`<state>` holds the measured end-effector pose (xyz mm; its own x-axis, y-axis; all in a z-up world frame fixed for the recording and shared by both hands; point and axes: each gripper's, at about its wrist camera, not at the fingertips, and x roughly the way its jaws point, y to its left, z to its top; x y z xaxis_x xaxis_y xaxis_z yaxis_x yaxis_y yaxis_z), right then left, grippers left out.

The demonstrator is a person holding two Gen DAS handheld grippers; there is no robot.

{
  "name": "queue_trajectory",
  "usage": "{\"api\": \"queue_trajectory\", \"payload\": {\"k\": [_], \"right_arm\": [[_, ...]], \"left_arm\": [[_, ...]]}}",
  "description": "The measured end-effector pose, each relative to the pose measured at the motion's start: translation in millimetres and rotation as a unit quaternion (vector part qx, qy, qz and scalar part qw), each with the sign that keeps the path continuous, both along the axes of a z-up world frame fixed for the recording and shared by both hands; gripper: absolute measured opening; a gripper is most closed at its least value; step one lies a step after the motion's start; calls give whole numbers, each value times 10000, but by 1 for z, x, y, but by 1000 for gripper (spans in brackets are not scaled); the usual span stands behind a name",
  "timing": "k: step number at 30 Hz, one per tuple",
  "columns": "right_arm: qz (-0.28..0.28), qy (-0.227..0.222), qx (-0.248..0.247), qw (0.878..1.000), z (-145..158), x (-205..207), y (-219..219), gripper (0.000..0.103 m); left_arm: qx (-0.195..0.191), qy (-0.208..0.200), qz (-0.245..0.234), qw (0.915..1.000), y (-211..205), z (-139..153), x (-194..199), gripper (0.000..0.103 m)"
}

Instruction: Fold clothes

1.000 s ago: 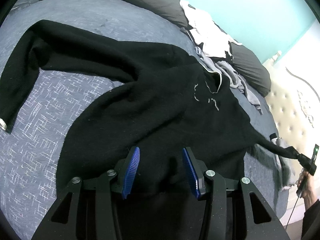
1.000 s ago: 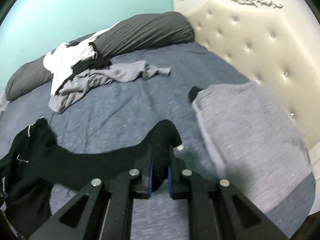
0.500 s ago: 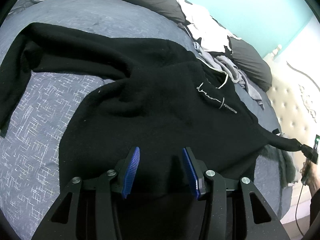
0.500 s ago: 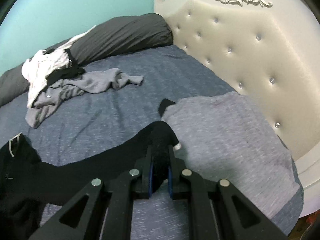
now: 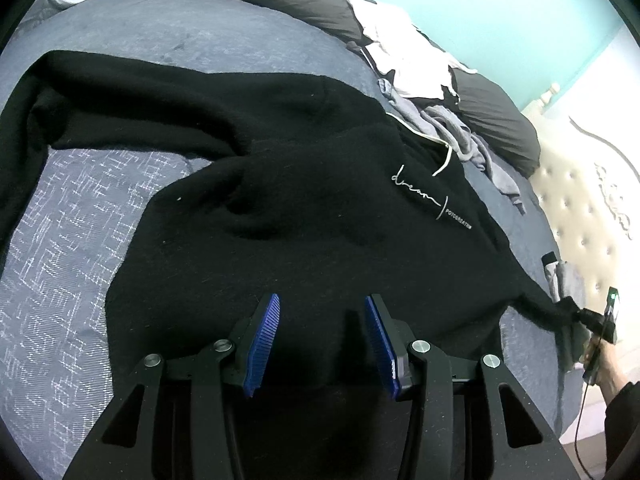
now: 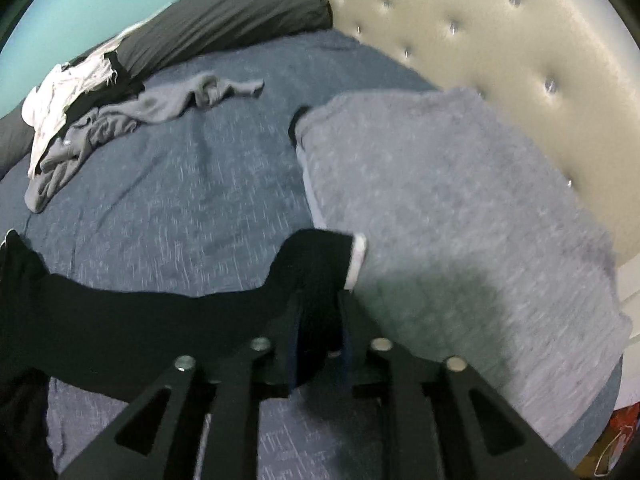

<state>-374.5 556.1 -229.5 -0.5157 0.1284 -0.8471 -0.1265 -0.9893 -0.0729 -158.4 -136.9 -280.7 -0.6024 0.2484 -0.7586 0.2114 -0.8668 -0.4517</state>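
A black sweater [image 5: 300, 200] with white lettering lies spread on the blue-grey bed [image 5: 80, 220]. My left gripper [image 5: 322, 328] hovers over its hem, the blue pads [image 5: 264, 340] apart and bare, so it is open. The sweater's right sleeve [image 6: 160, 312] stretches out to the side. Its cuff [image 6: 320, 252], with a white edge, rests on the bed between the jaws of my right gripper [image 6: 318, 308], which are opening and no longer pinch it. In the left wrist view the right gripper [image 5: 596, 320] shows at the sleeve's end, held by a hand.
A folded grey garment [image 6: 460, 208] lies just right of the cuff, against the tufted cream headboard [image 6: 480, 40]. A heap of white, black and grey clothes [image 6: 100, 120] sits near a dark grey bolster pillow [image 6: 224, 20] by the teal wall.
The right gripper sank toward the bed with the sleeve and its jaws widened around the cuff. The sweater body was drawn flatter, bringing the lettering into view. The left gripper stayed put.
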Motion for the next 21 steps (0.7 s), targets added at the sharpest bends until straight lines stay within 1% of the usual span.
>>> {"api": "queue_trajectory", "payload": {"k": [1, 4, 7, 10, 14, 17, 21], "right_arm": [[34, -1, 27, 10000, 1, 2, 0, 22], [108, 214, 44, 9997, 14, 13, 2, 24], [18, 439, 38, 9990, 31, 20, 11, 25], [-47, 620, -2, 9981, 46, 25, 20, 30], [90, 451, -27, 9989, 43, 20, 17, 32], [273, 220, 55, 9994, 30, 15, 6, 34], [336, -39, 222, 9992, 10, 7, -4, 34]], "left_arm": [[3, 8, -7, 10000, 1, 1, 0, 48], [22, 28, -20, 10000, 2, 2, 1, 48], [24, 34, -27, 10000, 3, 3, 1, 48], [22, 29, -46, 10000, 5, 3, 1, 48], [23, 20, -73, 10000, 6, 3, 1, 48], [22, 17, -85, 10000, 7, 3, 1, 48], [19, -2, -94, 10000, 7, 2, 0, 48]]}}
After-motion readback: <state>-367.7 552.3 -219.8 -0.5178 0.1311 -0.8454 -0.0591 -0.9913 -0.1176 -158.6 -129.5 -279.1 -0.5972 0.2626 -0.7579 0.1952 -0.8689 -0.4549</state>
